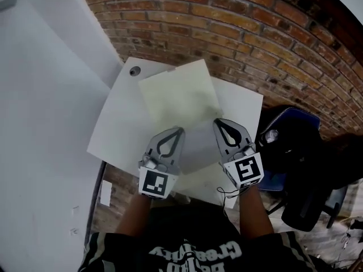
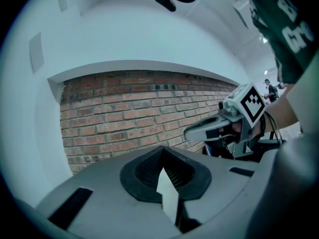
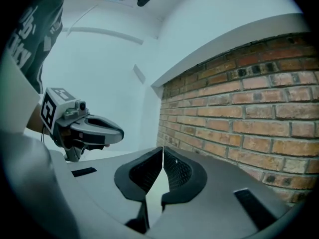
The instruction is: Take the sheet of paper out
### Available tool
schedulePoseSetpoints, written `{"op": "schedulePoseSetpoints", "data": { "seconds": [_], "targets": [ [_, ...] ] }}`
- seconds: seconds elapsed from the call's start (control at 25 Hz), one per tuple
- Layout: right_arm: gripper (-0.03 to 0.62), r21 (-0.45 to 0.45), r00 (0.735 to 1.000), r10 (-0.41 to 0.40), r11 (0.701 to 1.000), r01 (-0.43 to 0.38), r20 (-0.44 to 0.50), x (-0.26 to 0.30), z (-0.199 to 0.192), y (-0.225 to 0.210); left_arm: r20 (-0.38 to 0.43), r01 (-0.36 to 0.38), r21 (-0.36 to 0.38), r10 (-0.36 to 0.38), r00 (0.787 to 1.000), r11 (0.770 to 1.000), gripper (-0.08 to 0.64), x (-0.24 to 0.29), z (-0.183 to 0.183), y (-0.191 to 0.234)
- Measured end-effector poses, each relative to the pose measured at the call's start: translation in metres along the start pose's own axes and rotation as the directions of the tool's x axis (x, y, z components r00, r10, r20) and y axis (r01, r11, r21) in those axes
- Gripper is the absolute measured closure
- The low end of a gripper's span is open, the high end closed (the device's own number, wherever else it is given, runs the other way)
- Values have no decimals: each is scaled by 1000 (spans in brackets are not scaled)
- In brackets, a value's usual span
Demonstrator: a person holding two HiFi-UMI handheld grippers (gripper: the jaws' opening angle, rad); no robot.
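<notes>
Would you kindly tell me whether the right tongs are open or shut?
Shut on the sheet of paper: the right tongs have their jaws together, pinching the sheet's edge between them.

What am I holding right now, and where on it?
The pale cream sheet of paper: the left gripper and the right gripper are each shut on its near part, side by side.

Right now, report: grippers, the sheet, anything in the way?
Left gripper shut on sheet of paper. Right gripper shut on it too. Sheet spread above white table. No obstruction seen.
</notes>
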State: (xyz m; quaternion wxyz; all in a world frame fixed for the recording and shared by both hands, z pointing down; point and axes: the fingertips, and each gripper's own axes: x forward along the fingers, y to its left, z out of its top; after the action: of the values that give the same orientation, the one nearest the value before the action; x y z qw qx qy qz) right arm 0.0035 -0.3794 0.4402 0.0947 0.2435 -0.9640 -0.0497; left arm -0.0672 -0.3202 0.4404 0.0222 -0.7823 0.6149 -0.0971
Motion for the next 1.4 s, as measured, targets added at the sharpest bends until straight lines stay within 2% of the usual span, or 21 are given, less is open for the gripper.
{"op": "schedulePoseSetpoints", "data": {
  "seconds": [0.12,0.16,0.2,0.28,0.32,0.36,0.4,0.48,0.52,0.6,0.68,0.88,0.96,1.08,1.2,1.24,1.28,1.4],
  "targets": [
    [583,-32,995,83,996,-85,-49,12,-8,13,-5,-32,1,32,999,1000,560,-4,-2,7],
    [534,-49,990,122,991,-126,-76,17,-13,18,-8,-43,1,43,999,999,560,-5,-3,10],
    [512,-70,980,166,982,-174,-108,24,-18,24,-11,-54,-1,54,999,999,560,-6,-4,14],
    [502,-112,944,269,950,-293,-193,36,-34,36,-17,-73,-10,73,997,997,560,-9,-7,19],
    [482,-127,910,329,921,-368,-252,42,-45,43,-22,-82,-17,82,996,996,560,-11,-9,22],
    [448,-137,862,392,881,-452,-322,45,-59,51,-27,-91,-24,90,996,996,560,-12,-11,24],
    [422,-141,800,450,831,-538,-397,48,-75,59,-33,-98,-28,97,995,995,560,-14,-14,25],
    [388,-135,659,528,717,-684,-536,51,-105,72,-41,-101,-23,100,994,995,560,-16,-18,26],
    [376,-130,592,543,661,-739,-596,53,-119,76,-45,-100,-18,99,994,995,560,-17,-20,27],
    [369,-118,477,540,568,-815,-694,58,-146,80,-51,-102,-16,101,994,995,560,-19,-24,29],
    [365,-92,384,517,502,-860,-765,65,-172,80,-64,-109,-20,108,992,994,560,-24,-29,32],
    [366,16,165,431,386,-922,-887,78,-231,73,-100,-121,-31,118,988,992,560,-36,-44,38],
    [377,60,100,404,365,-929,-909,83,-246,69,-124,-128,-44,122,985,991,560,-41,-53,39],
    [390,110,33,378,351,-930,-925,91,-260,65,-127,-136,-45,130,983,990,560,-46,-59,44],
    [424,179,-52,361,329,-927,-931,89,-272,66,-142,-147,-62,137,980,987,560,-52,-68,47],
    [436,193,-70,354,327,-925,-933,89,-275,66,-146,-150,-66,139,980,987,560,-53,-70,49],
    [463,199,-77,349,328,-923,-934,90,-276,66,-147,-151,-68,140,979,986,560,-54,-71,51],
    [506,190,-73,335,330,-925,-939,95,-277,65,-144,-157,-75,145,979,985,560,-57,-74,57]
  ]
}}
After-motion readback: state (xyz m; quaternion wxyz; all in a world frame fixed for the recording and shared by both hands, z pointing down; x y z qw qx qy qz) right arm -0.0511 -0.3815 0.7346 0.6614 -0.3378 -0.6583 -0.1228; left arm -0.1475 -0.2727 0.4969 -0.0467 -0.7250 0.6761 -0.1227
